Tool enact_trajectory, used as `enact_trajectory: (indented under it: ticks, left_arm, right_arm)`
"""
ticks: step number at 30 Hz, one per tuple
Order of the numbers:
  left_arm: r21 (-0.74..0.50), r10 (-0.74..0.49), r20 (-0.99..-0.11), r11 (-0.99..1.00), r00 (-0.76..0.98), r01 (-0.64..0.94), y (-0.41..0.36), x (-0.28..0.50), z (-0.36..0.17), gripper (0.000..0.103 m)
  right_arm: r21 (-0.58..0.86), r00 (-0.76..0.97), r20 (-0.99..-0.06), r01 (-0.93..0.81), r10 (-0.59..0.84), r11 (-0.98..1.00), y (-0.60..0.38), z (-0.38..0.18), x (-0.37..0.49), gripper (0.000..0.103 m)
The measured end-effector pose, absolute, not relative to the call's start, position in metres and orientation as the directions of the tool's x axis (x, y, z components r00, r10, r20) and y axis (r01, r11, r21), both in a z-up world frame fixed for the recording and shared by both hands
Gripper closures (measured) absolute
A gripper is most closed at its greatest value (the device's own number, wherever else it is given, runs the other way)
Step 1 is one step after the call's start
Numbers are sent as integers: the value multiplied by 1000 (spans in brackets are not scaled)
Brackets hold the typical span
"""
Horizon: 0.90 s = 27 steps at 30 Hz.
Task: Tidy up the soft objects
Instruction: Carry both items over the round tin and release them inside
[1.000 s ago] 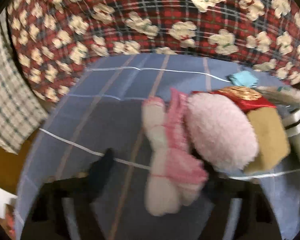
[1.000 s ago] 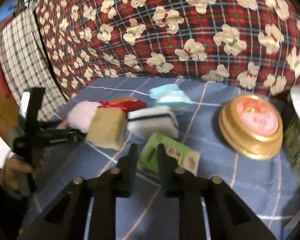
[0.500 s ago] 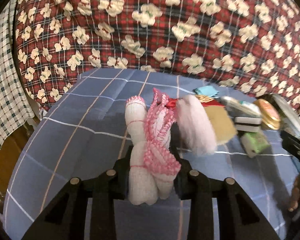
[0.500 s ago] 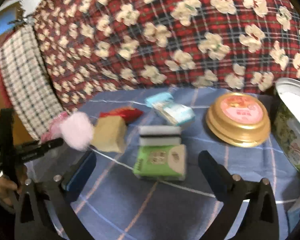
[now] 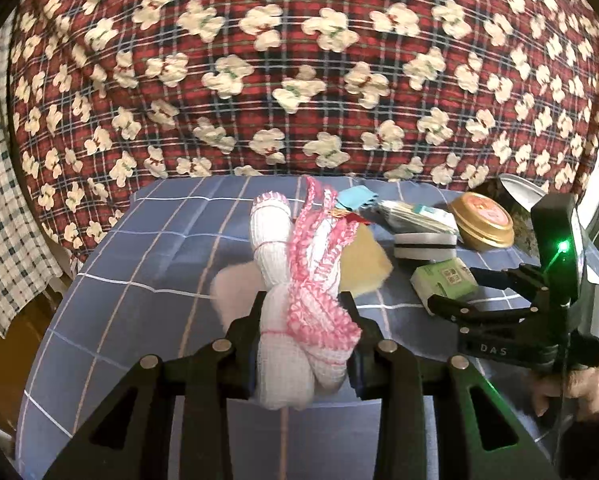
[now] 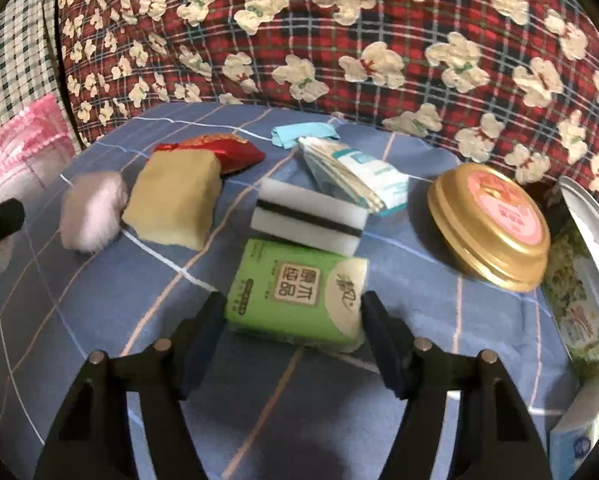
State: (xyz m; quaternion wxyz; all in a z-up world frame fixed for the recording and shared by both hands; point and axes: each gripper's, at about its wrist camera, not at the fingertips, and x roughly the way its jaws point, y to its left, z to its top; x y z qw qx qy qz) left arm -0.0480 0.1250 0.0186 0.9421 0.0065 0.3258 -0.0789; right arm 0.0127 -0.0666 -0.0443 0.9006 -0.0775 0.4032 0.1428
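A: Where is the green tissue pack (image 6: 297,294)?

B: Lower centre, long axis across the frame, between the right gripper's (image 6: 293,320) closing jaws, apparently not yet pinched.

A: And the left gripper (image 5: 303,332)?

B: Clenched on a pink-and-white cloth bundle (image 5: 299,280), lifted.

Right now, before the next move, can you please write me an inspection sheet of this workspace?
Surface: blue checked cloth, bare in front.
Job's things: green tissue pack, black-striped white sponge, tan sponge, pink puff, white-pink mesh cloth.
Clutter: gold tin lid, open tin, red pouch.
Grippers: left hand-held gripper shut on mesh cloth; right hand-held gripper has just been closing, jaws flank tissue pack, grip unclear.
Cables: nothing seen.
Surroundings: red floral quilt.
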Motion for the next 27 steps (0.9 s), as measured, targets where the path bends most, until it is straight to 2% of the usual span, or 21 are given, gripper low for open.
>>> enact_trajectory:
  ticks: [3,8,14,17,23,27]
  left_arm:
    - [-35,-163,-613,983,773,180,111,-51,20,67]
    - [-14,-198,-584,972,787,234,79,-60,30,67]
    - [-134,-398,-490,913,776,385,39,-73,53,67]
    - [-120,-428,-460,898,778,423,14,-78,63,67]
    - [-100,-481,-442,865,757,491,-38,-72,77,67]
    - [-106,-508,-442,848,739,519,-76,-59,84,67]
  right_arm:
    - [-24,676,-714,-285,184,958,-76,-32,-5,35]
    - [-39,792,-595,-196,135,980,-106,9,-43,35]
    - [-44,882,-468,-85,55,995,-151,50,-80,35]
    - [-32,917,-398,-24,9,999,-180,66,-101,35]
    - [1,944,-322,76,-72,997,-239,92,-118,35]
    - [-17,940,-314,131,-130,991,-273,97,-118,35]
